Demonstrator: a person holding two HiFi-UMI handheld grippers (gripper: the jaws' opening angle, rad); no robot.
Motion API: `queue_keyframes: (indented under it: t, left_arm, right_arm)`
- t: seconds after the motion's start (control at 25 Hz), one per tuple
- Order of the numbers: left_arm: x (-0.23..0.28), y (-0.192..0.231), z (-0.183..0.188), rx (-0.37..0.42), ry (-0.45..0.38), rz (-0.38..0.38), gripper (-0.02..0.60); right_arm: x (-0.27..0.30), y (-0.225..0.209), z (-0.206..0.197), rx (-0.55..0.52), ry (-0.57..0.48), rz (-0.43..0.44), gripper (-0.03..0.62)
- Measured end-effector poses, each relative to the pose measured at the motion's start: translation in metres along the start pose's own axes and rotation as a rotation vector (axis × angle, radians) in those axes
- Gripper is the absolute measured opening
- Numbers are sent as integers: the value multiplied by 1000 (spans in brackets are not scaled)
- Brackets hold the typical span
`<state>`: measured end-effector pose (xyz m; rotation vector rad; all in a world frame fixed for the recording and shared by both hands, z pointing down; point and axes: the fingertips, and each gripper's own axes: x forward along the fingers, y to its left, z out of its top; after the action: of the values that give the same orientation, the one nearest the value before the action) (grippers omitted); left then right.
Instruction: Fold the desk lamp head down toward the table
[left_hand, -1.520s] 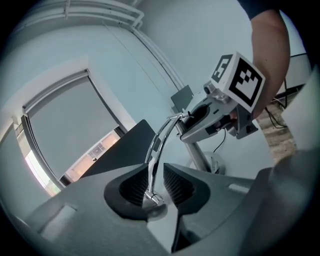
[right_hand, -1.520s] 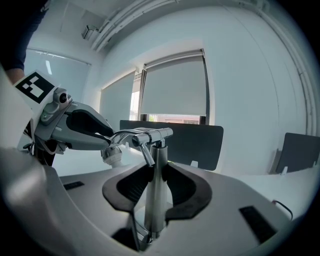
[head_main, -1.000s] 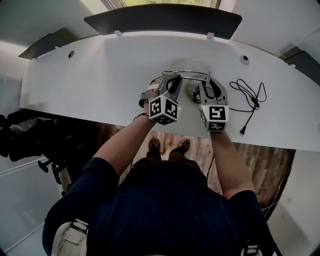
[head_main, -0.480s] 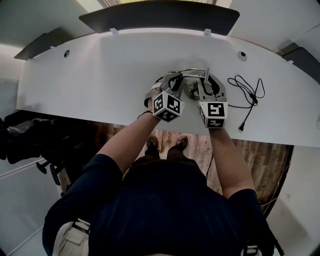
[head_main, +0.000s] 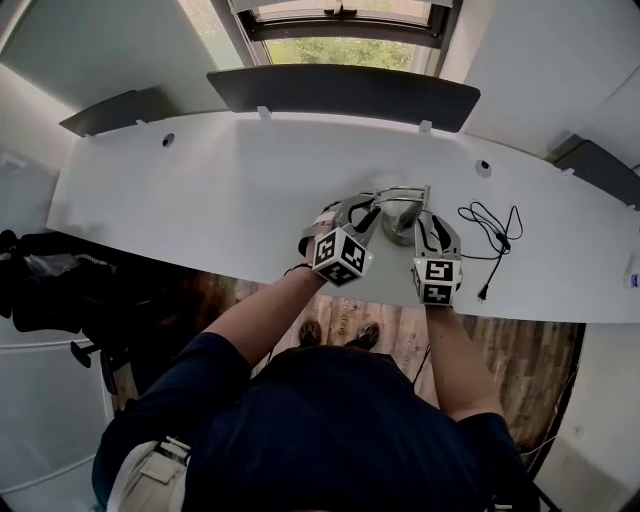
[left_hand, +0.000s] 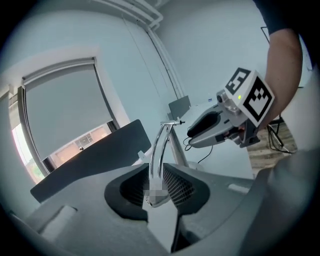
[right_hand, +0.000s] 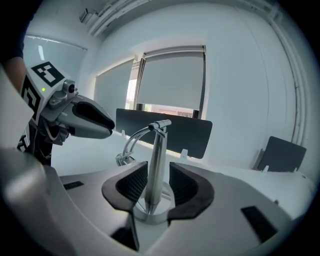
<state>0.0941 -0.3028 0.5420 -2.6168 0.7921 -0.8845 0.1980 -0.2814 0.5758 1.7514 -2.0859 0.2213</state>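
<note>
A chrome desk lamp (head_main: 400, 215) stands on the white desk (head_main: 200, 190). Its upright post (right_hand: 156, 165) rises from a round base (right_hand: 152, 214). A curved arm (left_hand: 159, 150) bends from the post's top down to the small lamp head (right_hand: 122, 159), which hangs low near the desk. My right gripper (right_hand: 159, 192) has the post between its jaws, which are opening, and a little gap shows beside the post. My left gripper (left_hand: 157, 192) is open. The lamp head (left_hand: 154, 196) shows in its gap, just past the tips, and no pad presses on it.
The lamp's black cable (head_main: 495, 225) lies looped to the right, its plug (head_main: 484, 293) near the front edge. A dark panel (head_main: 345, 95) stands along the desk's far edge, below a window. The person stands close against the front edge.
Both grippers have drawn back a little toward the desk's front edge. The head view has tipped up and the window now shows.
</note>
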Motion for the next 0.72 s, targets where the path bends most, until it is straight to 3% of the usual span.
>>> queue_keyframes:
  t: [0.32,0.56,0.72]
  left_arm:
    - [-103,-20,36,-158,-165,-66,74]
    - [-167,-29,62,-186,-284,-113,74]
    - [-201,-41,58,-187,-285,-160,74]
  right_arm:
    - [-73,47,0,70,4,7,127]
    - [-114,93,31,88,-64,53,122]
    - [-140,126,44,69,-91,90,92]
